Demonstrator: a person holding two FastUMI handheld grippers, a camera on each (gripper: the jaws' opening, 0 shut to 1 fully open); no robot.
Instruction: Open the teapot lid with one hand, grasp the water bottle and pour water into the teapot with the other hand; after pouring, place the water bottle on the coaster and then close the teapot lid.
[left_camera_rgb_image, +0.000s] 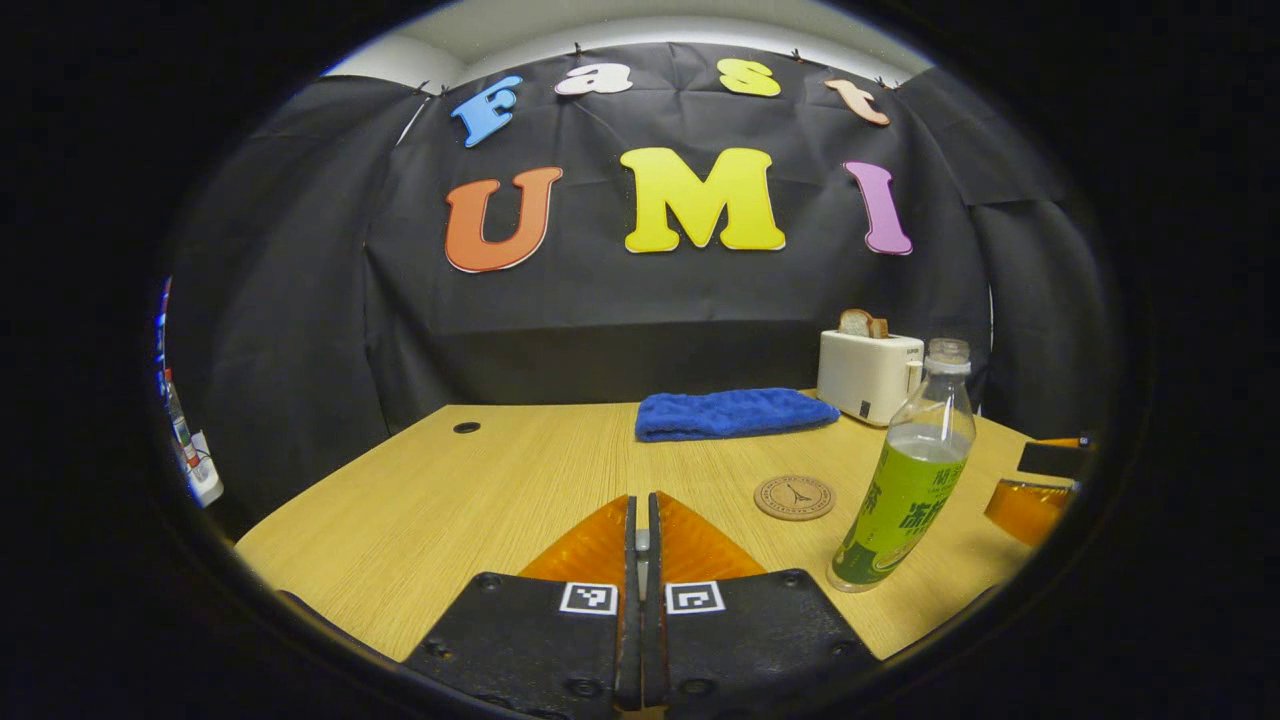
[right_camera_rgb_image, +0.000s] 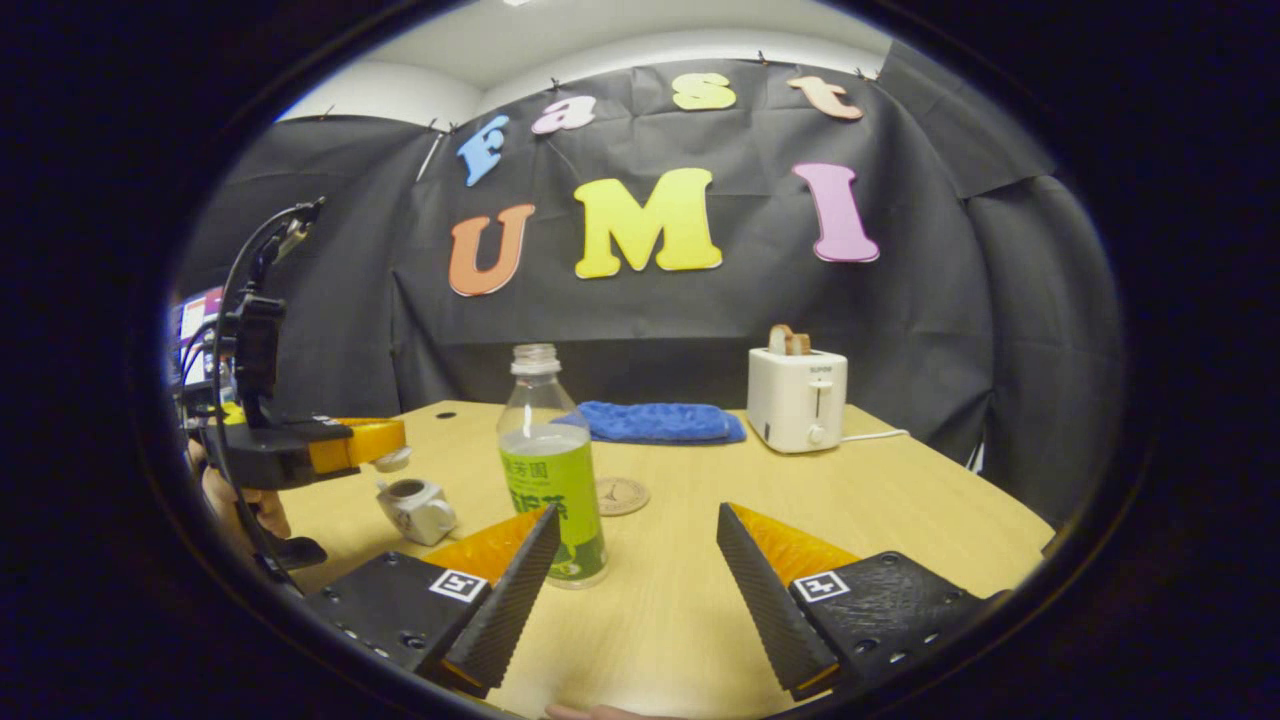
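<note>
A clear water bottle (left_camera_rgb_image: 905, 480) with a green label stands uncapped on the wooden table (left_camera_rgb_image: 480, 500), about half full. In the right gripper view the bottle (right_camera_rgb_image: 550, 470) rises just beyond my right gripper (right_camera_rgb_image: 638, 512), a little to its left; the gripper is open, with nothing between its fingers. A small white teapot (right_camera_rgb_image: 415, 508) sits left of the bottle with its top uncovered. Above it, my left gripper (right_camera_rgb_image: 385, 445) is shut on the teapot lid (right_camera_rgb_image: 392, 459). In its own view the left gripper (left_camera_rgb_image: 641, 520) has its fingers pressed together. A round coaster (left_camera_rgb_image: 794, 497) lies behind the bottle.
A white toaster (right_camera_rgb_image: 797, 398) holding bread stands at the back right, its cord trailing right. A folded blue cloth (right_camera_rgb_image: 655, 422) lies at the back middle. A person's hand (right_camera_rgb_image: 245, 505) holds the left gripper. A power strip (left_camera_rgb_image: 200, 475) hangs off the table's left.
</note>
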